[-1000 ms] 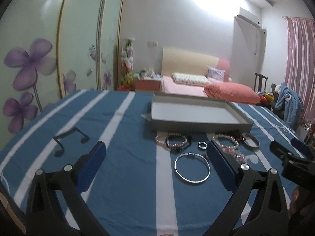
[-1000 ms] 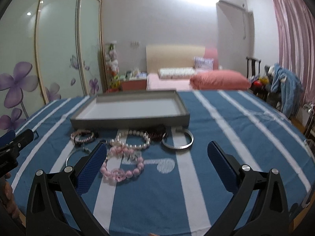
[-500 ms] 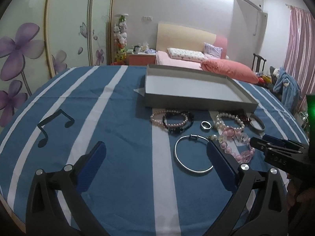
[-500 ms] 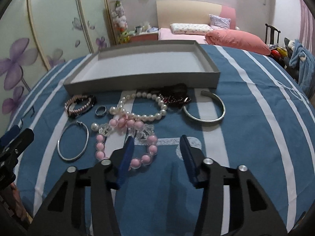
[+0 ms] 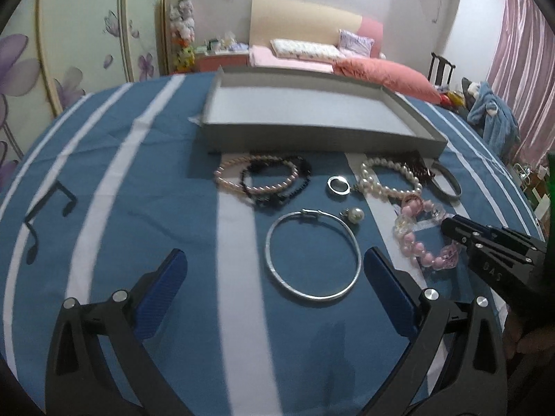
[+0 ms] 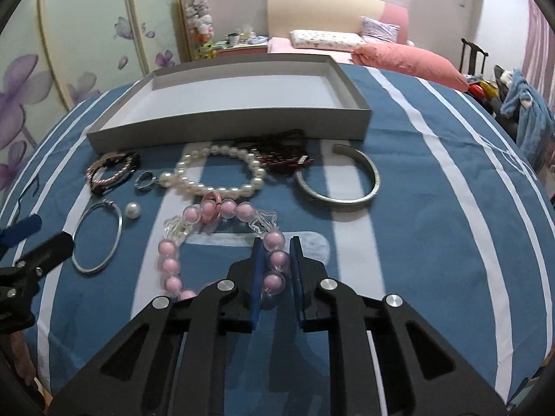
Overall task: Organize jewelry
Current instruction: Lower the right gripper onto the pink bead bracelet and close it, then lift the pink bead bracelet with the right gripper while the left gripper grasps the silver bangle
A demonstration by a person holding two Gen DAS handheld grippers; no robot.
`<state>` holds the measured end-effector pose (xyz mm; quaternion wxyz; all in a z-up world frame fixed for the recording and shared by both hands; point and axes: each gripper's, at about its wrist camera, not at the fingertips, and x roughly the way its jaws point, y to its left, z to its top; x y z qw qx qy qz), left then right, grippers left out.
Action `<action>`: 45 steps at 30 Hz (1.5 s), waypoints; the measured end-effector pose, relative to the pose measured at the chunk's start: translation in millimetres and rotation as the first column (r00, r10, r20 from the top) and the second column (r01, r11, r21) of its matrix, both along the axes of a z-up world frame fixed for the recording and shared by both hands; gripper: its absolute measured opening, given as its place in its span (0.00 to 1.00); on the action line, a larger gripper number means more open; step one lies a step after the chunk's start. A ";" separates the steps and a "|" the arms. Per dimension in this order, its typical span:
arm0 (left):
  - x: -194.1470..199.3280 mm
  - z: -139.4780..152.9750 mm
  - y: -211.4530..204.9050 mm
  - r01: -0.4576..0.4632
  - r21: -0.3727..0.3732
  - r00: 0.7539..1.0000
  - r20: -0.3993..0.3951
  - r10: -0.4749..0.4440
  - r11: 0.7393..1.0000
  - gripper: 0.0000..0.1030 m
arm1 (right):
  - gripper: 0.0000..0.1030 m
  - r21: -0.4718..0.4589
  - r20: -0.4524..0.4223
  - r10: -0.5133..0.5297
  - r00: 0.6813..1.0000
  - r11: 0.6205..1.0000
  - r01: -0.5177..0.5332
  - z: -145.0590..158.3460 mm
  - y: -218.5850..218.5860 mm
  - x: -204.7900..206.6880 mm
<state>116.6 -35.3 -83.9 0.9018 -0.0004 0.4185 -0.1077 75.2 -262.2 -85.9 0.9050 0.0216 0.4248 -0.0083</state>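
On the blue striped cloth, a pink bead bracelet (image 6: 170,264) lies in front of an empty grey tray (image 6: 225,124). My right gripper (image 6: 276,242) is closing its jaws, and its blue pads press on the bracelet's right-hand beads. In the left wrist view the right gripper (image 5: 449,226) reaches the pink bracelet (image 5: 416,247) from the right. My left gripper (image 5: 274,253) stands open just short of a thin silver bangle (image 5: 314,296), with nothing between its fingers.
Before the grey tray (image 5: 312,138) lie a pearl bracelet (image 6: 222,192), a silver cuff (image 6: 347,202), a dark red piece (image 6: 281,159), a small ring (image 6: 145,180), a loose pearl (image 6: 132,209) and pink and black bracelets (image 6: 111,173). A bed stands behind.
Both grippers tilted down and came closer to the jewelry. The right gripper's jaws went from wide open to closed around the pink bracelet's beads. The left stayed open.
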 end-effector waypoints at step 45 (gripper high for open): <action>16.0 -11.8 -11.1 -0.006 0.035 0.999 -0.033 0.008 0.999 0.68 | 0.13 0.082 0.045 0.024 0.999 0.996 -0.027 4.3 -8.9 1.1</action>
